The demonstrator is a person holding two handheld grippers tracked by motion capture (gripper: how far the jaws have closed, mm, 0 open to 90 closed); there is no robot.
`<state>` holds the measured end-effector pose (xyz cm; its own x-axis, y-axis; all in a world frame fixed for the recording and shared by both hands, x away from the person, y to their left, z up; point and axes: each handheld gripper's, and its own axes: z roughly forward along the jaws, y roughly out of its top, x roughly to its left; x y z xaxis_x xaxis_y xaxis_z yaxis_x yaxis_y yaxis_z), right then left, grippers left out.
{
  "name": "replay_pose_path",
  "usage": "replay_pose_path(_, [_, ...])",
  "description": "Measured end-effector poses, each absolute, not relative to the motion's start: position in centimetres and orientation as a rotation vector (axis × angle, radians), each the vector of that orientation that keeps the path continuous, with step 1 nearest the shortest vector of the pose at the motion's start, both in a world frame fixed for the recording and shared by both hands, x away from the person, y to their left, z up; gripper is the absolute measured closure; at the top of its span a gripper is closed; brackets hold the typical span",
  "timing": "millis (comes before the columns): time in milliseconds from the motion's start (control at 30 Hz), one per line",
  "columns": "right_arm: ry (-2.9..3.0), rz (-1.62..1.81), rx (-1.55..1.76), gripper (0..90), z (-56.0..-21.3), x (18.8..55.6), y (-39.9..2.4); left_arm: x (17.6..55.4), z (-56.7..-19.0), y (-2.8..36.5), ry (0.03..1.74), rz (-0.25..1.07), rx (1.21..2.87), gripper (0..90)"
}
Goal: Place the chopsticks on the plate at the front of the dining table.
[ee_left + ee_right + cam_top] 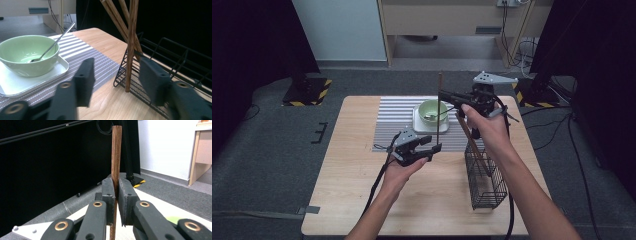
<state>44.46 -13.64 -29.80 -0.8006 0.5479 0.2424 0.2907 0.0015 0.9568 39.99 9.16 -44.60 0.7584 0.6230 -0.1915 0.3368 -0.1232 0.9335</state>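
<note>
A dark wooden chopstick stands upright over the striped mat. My right gripper is shut on its upper part. My left gripper sits low at the stick's bottom end. In the left gripper view the chopstick rises between the two jaws, nearer the right one, and the jaws stand apart from it. Other chopsticks lean in a black wire basket at the right.
A green bowl with a metal spoon rests on a white tray on the mat, just behind the chopstick. The wooden table has bare room at the front left.
</note>
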Motion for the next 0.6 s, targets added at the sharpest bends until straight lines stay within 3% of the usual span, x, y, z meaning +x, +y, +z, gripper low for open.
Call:
replay_pose_path(233, [2.081, 1.913, 0.885, 84.2, -29.71, 44.43, -13.57, 39.79, -44.81, 8.99, 0.75, 0.253, 1.745, 63.6])
replay_pose_path(600, [2.094, 1.911, 0.89, 84.2, -29.62, 44.37, -13.4, 39.69, -45.22, 8.91, 0.751, 0.198, 1.759, 74.6])
